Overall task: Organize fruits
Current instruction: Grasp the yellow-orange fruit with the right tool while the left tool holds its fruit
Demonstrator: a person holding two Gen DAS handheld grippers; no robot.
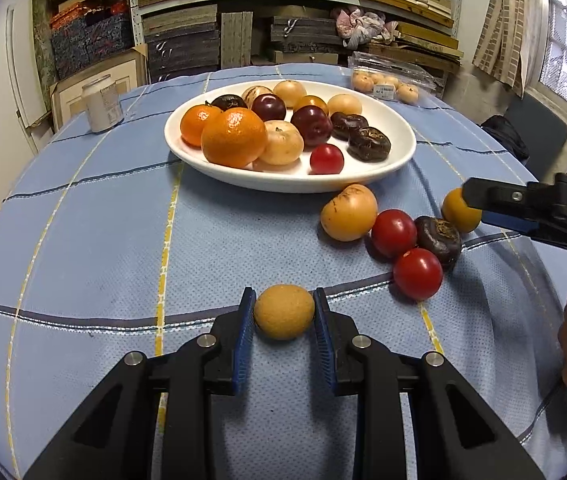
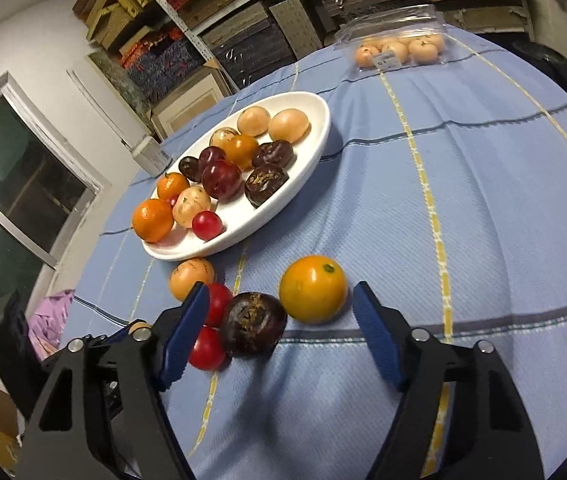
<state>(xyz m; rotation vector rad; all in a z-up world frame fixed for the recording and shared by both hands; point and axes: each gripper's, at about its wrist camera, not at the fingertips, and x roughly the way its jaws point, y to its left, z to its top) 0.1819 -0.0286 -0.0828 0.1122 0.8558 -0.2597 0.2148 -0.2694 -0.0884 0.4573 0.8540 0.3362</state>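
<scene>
loose fruits: six | left claw point(image 1: 284, 312) level, clamps tan fruit point(image 1: 284, 311) | right claw point(image 2: 279, 320) wide, tilted, orange fruit point(image 2: 313, 289) between fingers

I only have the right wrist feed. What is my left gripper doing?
Observer: The left gripper is closed on a small tan fruit, with a pad against each side.
Operator: Does it crowd the loose pile I'm reaching for?
Observer: No. The nearest red tomato lies to its right, clear of its fingers.
Operator: How does my right gripper look from there?
Observer: The right gripper comes in from the side. One finger's tip overlaps the upper part of the yellow-orange fruit.
</scene>
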